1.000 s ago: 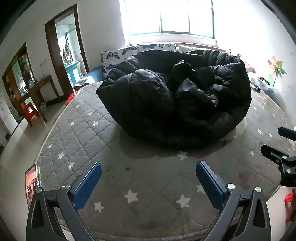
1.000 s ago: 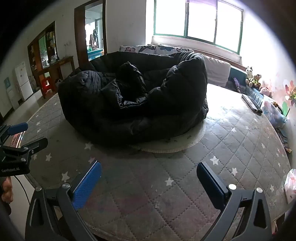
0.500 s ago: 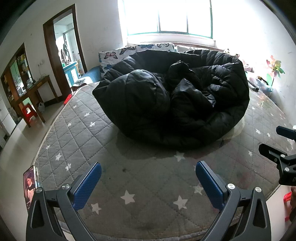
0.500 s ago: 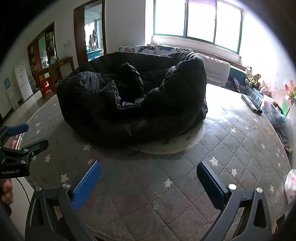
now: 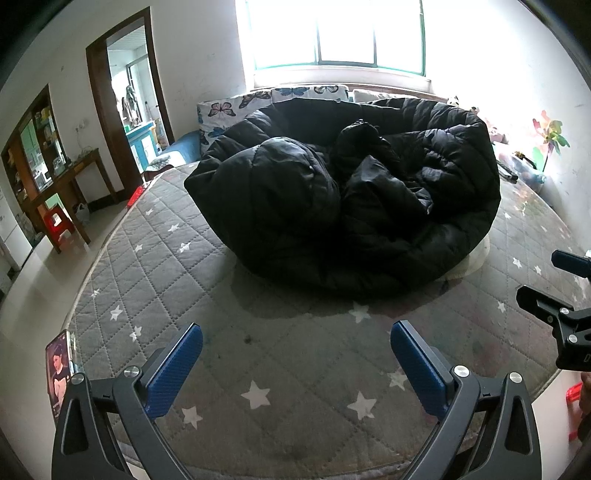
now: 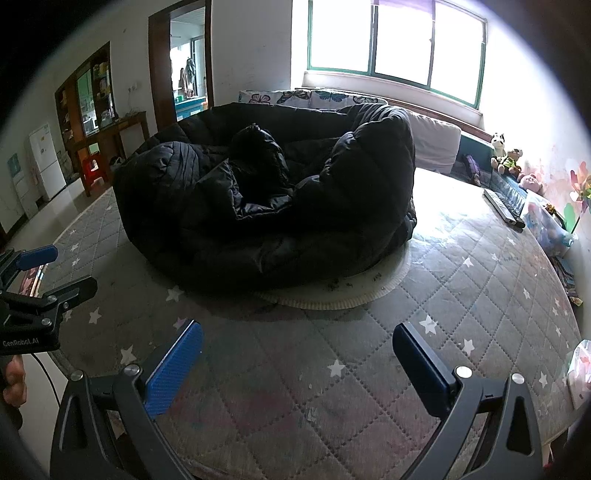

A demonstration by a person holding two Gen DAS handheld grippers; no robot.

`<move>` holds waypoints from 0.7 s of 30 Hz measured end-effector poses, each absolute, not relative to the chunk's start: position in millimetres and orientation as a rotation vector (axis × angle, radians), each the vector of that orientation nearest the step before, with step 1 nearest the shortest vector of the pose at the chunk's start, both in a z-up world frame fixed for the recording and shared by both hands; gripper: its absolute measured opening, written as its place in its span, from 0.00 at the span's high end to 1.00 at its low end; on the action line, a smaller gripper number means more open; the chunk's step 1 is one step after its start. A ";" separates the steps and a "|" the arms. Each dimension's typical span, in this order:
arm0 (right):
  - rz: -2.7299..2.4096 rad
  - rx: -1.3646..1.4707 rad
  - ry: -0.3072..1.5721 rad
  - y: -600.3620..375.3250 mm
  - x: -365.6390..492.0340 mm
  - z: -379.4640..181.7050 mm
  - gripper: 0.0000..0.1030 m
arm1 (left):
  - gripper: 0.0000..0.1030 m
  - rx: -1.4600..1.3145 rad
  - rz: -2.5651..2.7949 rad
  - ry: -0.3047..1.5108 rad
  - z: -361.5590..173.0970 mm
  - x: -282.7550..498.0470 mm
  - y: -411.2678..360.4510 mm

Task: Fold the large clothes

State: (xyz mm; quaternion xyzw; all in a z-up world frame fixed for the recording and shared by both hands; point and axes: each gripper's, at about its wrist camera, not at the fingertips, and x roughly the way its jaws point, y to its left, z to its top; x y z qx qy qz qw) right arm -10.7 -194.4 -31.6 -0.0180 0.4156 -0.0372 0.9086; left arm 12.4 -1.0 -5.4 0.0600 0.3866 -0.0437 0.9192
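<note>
Left gripper (image 5: 295, 363): jaws spread wide, nothing between the blue pads, held low over the near edge of the mattress (image 5: 155, 266). Same for the right gripper (image 6: 297, 363): fully spread, empty, hovering above the near quilted surface. Each shows at the side of the other's view, so the two are side by side and level, presumably squared up to the garment for a two-handed reach.

Near left edge of the mattress: a phone (image 5: 58, 365) lying flat, screen lit, clear of the work area.

Middle of the mattress: the black puffer coat (image 5: 351, 206), large and bulky, lying in a crumpled heap, not spread flat. Its sides are rolled inward and a dark bunched part, perhaps a hood or sleeve, stands up at the centre. It sits partly on a pale round mat (image 6: 343, 291), whose rim shows at its near right side. Neither gripper touches the coat; bare mattress lies between.

Judgement: folding not yet begun. Coat likely needs opening out flat first; the filling is springy and slippery, so pinch at a hem or seam.

Far: butterfly-print pillows (image 5: 273, 98) behind the coat, under the window (image 5: 343, 33). Far right, a remote (image 6: 504, 210) near the wall.
</note>
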 end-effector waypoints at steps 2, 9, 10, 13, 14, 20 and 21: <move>-0.077 -0.037 0.859 -194.3 -10.2 -31.8 0.00 | 0.00 0.124 -0.090 0.794 -4.0 9.9 -6.5; -0.075 -0.042 0.862 -193.0 -7.6 -33.5 0.00 | 0.00 0.125 -0.089 0.796 -4.8 12.8 -6.2; -0.075 -0.041 0.863 -193.3 -7.8 -33.5 0.00 | 0.00 0.126 -0.089 0.797 -5.1 13.1 -6.0; -0.073 -0.040 0.862 -193.0 -7.8 -33.5 0.00 | 0.00 0.129 -0.085 0.797 -5.2 13.3 -5.4; -0.074 -0.041 0.861 -193.2 -7.9 -33.6 0.00 | 0.00 0.130 -0.085 0.797 -5.1 13.3 -5.2; -0.072 -0.040 0.868 -192.8 -6.0 -35.1 0.00 | 0.00 0.130 -0.084 0.799 -5.2 17.8 -7.6; -0.073 -0.039 0.869 -193.9 -5.4 -35.3 0.00 | 0.00 0.130 -0.084 0.799 -5.4 18.2 -7.6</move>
